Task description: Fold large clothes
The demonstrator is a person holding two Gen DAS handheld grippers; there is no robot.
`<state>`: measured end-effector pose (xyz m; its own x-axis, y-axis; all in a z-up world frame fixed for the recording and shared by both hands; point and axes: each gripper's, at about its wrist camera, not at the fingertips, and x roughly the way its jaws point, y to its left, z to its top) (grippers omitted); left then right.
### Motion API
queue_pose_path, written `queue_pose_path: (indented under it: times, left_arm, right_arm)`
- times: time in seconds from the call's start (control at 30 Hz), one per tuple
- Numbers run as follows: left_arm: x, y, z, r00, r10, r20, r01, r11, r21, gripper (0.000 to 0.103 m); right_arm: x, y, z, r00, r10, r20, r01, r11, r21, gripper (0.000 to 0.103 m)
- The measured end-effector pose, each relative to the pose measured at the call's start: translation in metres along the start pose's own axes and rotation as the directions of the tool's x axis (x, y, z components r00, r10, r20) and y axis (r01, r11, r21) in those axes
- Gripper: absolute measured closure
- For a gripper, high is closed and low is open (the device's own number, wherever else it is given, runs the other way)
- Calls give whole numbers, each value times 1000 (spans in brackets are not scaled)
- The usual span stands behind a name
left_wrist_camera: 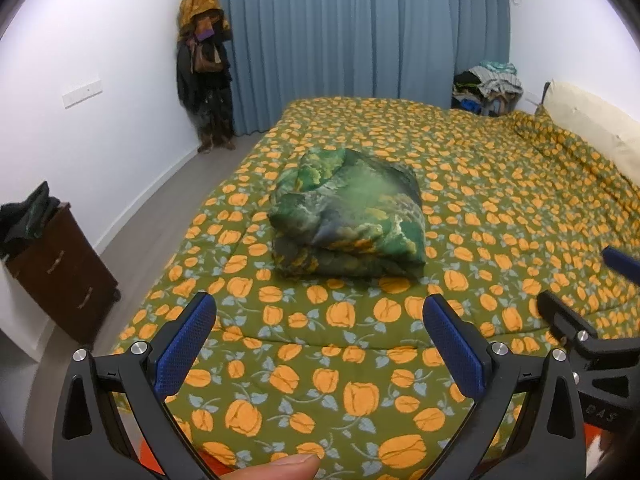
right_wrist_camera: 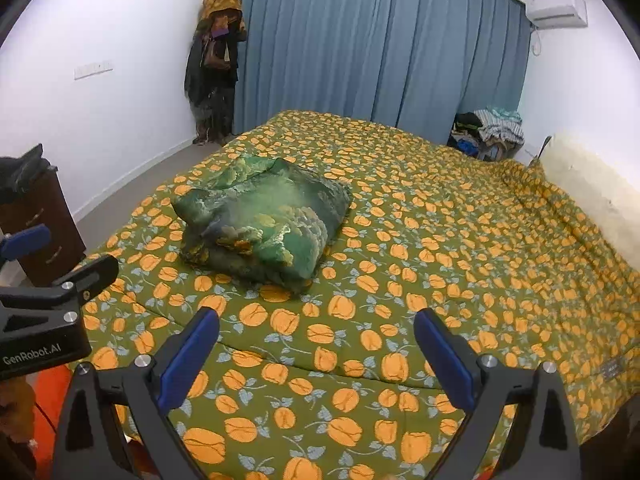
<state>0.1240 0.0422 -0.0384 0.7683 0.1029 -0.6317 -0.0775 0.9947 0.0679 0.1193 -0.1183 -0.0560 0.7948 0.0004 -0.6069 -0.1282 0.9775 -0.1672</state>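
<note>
A green patterned garment (left_wrist_camera: 352, 216) (right_wrist_camera: 264, 222) lies folded into a thick bundle on the bed (left_wrist_camera: 500, 184) (right_wrist_camera: 460, 220), which has a green cover with orange flowers. My left gripper (left_wrist_camera: 316, 312) hangs open over the near edge of the bed, short of the bundle, with nothing between its blue pads. My right gripper (right_wrist_camera: 316, 328) is open too, also nearer than the bundle and to its right. Each gripper shows at the edge of the other's view. A fingertip (left_wrist_camera: 288, 466) shows at the bottom of the left wrist view.
A dark wooden cabinet (left_wrist_camera: 60, 276) (right_wrist_camera: 36, 232) with clothes on top stands left of the bed. Hanging clothes (left_wrist_camera: 206, 72) fill the far corner by the blue curtain (left_wrist_camera: 360, 28). A pile of laundry (left_wrist_camera: 488, 84) lies at the far right, a pillow (left_wrist_camera: 592, 124) along the right.
</note>
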Motion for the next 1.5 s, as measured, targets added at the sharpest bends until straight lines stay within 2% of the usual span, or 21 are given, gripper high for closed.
queue_pose_path:
  times: [0.03,0.23,0.5,1.5]
  left_arm:
    - [0,0,0,1000,4,0,-4,1000,4,0]
    - [2,1,-1,1000,9,-8,-9,1000,8,0]
    - [3,0,-2,1000,2,-13,-2,1000,7,0]
    - [-15,1,4,1000,-7,23,8,1000,-25,0]
  right_arm:
    - [-2,2,0,999,-30,12,30,999,-18,4]
    - [-6,-1,4,996,-80,43,81,996,-34,4]
    - [-15,-5,8,993,-81,84,83,996,-15,4]
    - [-22,-5,13,999,24,39,-25,999,36,4]
